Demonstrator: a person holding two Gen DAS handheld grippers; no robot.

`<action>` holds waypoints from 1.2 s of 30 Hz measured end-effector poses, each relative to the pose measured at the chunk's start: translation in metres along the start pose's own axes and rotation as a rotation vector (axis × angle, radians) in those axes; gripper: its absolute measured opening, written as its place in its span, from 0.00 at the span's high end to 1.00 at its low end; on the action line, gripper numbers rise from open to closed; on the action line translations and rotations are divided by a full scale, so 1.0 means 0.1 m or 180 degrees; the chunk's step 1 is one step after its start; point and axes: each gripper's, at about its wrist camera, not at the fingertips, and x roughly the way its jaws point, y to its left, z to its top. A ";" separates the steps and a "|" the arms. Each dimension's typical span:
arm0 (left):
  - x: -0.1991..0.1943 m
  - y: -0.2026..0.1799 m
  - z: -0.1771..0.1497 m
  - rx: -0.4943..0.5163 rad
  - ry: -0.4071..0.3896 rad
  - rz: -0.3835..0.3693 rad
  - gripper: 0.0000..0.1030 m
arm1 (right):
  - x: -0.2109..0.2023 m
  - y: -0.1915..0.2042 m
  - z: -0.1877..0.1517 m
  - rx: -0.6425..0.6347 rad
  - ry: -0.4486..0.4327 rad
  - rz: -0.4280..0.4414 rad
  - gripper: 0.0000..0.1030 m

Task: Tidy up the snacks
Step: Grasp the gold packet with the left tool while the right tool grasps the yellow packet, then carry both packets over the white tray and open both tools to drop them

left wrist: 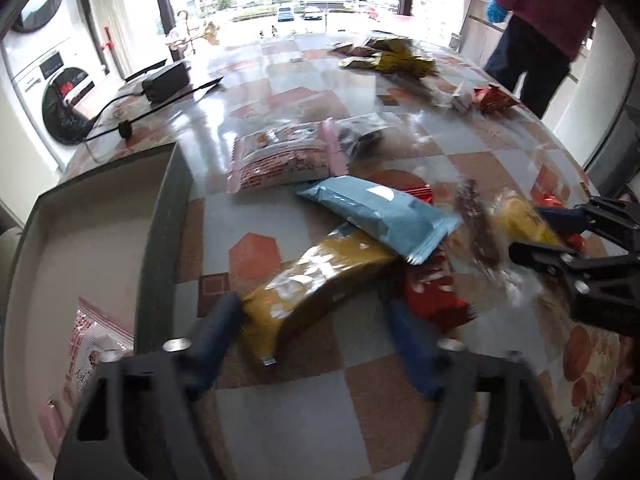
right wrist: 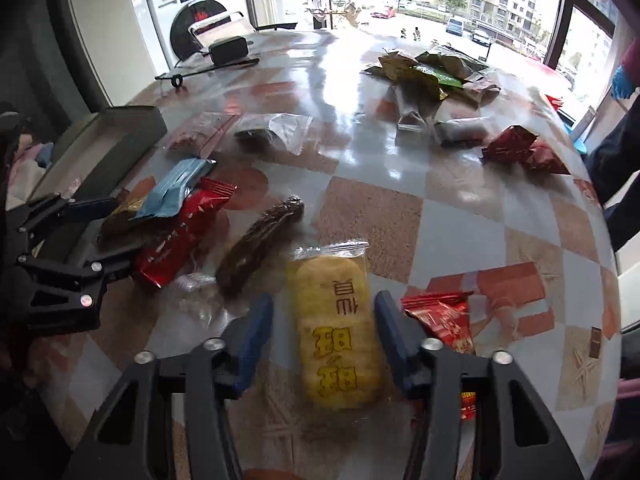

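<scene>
In the left wrist view my left gripper (left wrist: pixel 311 302) straddles a mustard-yellow snack packet (left wrist: pixel 320 292) lying slantwise on the table. Its left pad touches the packet's end and its right pad stands clear, so it is open. My right gripper (right wrist: pixel 323 299) sits around a yellow rice-cracker packet (right wrist: pixel 336 320). A gap shows at the left pad, so this gripper is open too. A green box (left wrist: pixel 160 220) with a white inside stands at the left and holds a pink-white packet (left wrist: pixel 92 344). A blue packet (left wrist: pixel 380 212) overlaps the mustard one.
Beside the grippers lie a red packet (right wrist: pixel 180 236), a dark bar in clear wrap (right wrist: pixel 260 240) and a small red packet (right wrist: pixel 440 320). Piled packets (right wrist: pixel 424 68) sit far back. A black adapter (left wrist: pixel 166 80) with its cable rests back left. A person (left wrist: pixel 548 0) stands at the far right.
</scene>
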 end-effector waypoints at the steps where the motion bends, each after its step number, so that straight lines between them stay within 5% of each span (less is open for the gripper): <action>1: -0.03 -0.02 -0.01 0.0009 -0.0007 -0.0065 0.65 | 0.00 0.00 -0.01 0.0023 0.0019 0.0022 0.64; 4: -0.13 0.02 -0.10 -0.0170 -0.0012 -0.0545 0.77 | -0.06 0.02 -0.10 0.0219 0.0031 0.0043 0.64; 8: -0.29 0.09 -0.25 -0.0411 -0.0065 -0.0840 0.95 | -0.21 0.07 -0.32 0.0566 -0.0057 0.0093 0.64; 13: -0.45 0.03 -0.36 -0.0409 -0.0108 -0.0865 0.99 | -0.39 0.25 -0.57 0.0713 -0.0124 0.0190 0.64; 16: -0.54 -0.01 -0.33 -0.0270 -0.0199 -0.0619 0.96 | -0.42 0.31 -0.67 0.0712 -0.0106 0.0123 0.64; 18: -0.57 0.01 -0.22 -0.0212 -0.0213 -0.0524 0.66 | -0.44 0.30 -0.72 0.0718 -0.0094 0.0092 0.64; 19: -0.56 0.02 -0.17 -0.0181 -0.0208 -0.0509 0.22 | -0.45 0.29 -0.73 0.0713 -0.0098 0.0077 0.64; 20: -0.55 0.01 -0.12 -0.0146 -0.0228 -0.0448 0.01 | -0.45 0.29 -0.75 0.0713 -0.0109 0.0075 0.64; 23: -0.49 -0.09 0.02 0.0103 -0.0307 -0.0307 0.01 | -0.45 0.28 -0.75 0.0717 -0.0143 0.0057 0.64; 24: -0.45 -0.13 0.05 0.0166 -0.0264 -0.0361 0.04 | -0.44 0.27 -0.74 0.0714 -0.0152 0.0045 0.64; 25: -0.39 -0.20 0.09 0.0273 -0.0201 -0.0482 0.17 | -0.44 0.27 -0.74 0.0711 -0.0159 0.0032 0.64; 27: -0.18 -0.25 0.12 0.0382 0.0067 -0.0491 0.69 | -0.44 0.28 -0.74 0.0703 -0.0164 0.0013 0.64; 28: -0.08 -0.24 0.12 0.0364 0.0150 -0.0390 0.75 | -0.44 0.28 -0.74 0.0702 -0.0164 0.0009 0.64; 32: -0.04 -0.01 0.08 0.0032 0.0243 -0.0773 0.77 | -0.46 0.29 -0.77 0.0679 -0.0168 -0.0008 0.64; 36: -0.19 0.04 -0.11 -0.0031 0.0216 -0.0849 0.78 | -0.46 0.29 -0.78 0.0670 -0.0177 -0.0022 0.64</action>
